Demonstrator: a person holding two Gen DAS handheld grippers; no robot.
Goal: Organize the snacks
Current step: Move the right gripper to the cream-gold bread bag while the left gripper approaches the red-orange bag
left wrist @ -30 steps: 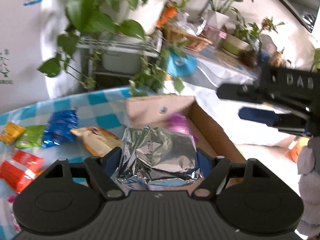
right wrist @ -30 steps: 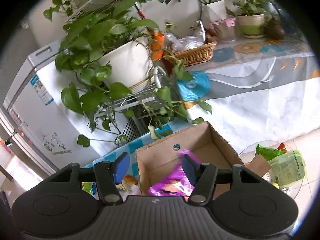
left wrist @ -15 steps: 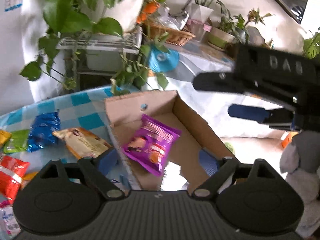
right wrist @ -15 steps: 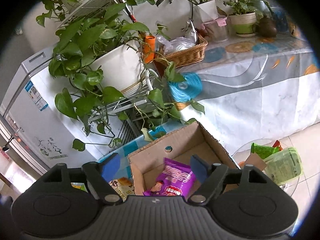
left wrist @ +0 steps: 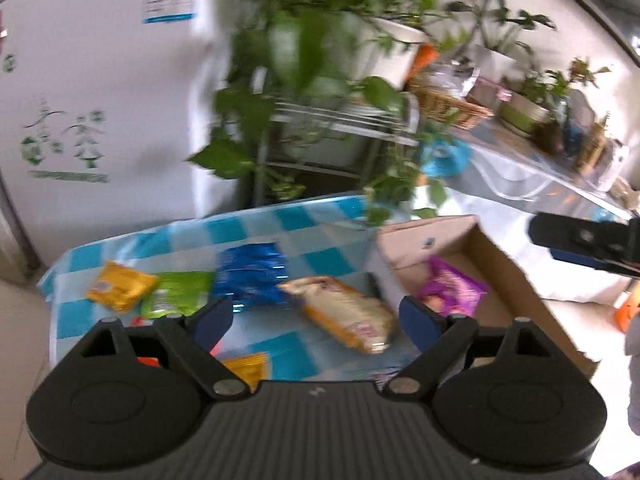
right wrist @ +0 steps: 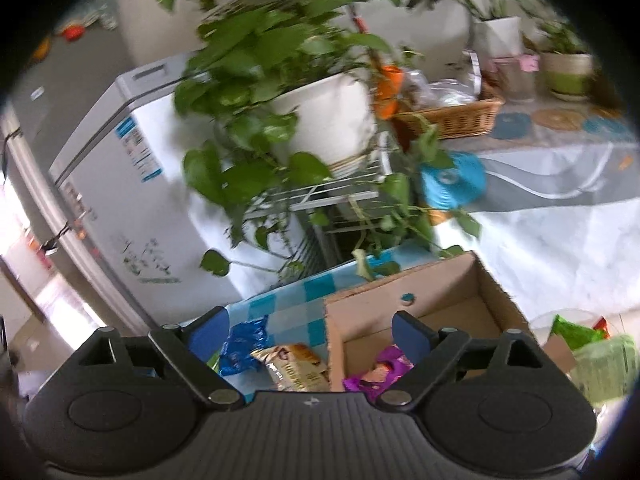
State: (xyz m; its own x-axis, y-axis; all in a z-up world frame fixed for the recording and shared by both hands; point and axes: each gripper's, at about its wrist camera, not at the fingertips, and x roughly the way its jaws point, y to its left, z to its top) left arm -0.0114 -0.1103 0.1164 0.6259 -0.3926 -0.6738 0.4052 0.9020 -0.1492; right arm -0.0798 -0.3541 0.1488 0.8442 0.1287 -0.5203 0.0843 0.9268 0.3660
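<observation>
My left gripper [left wrist: 316, 322] is open above the blue-checked table [left wrist: 192, 236], and its fingers touch none of the packets. Below it lies a tan snack packet [left wrist: 344, 318], with blue [left wrist: 250, 276], green [left wrist: 176, 298] and yellow [left wrist: 120, 286] packets to its left. An orange packet [left wrist: 246, 366] peeks out by the left finger. The cardboard box [left wrist: 504, 276] at the table's right holds a purple packet [left wrist: 452, 292]. My right gripper [right wrist: 310, 332] hangs near the box [right wrist: 440, 300], jaws opening and empty. The purple packet [right wrist: 384, 372] lies below its right finger.
A big potted plant [right wrist: 320, 116] on a wire rack [left wrist: 340, 124] trails leaves over the table's far edge. A white fridge [right wrist: 120, 184] stands at the left. A long clothed table with a wicker basket [right wrist: 452, 116] runs to the right. A bin with a green bag [right wrist: 592, 348] is on the floor.
My left gripper let go of a silver foil packet over the box, opened, and swung left over the loose packets. My right gripper released the purple packet into the box and widened its jaws.
</observation>
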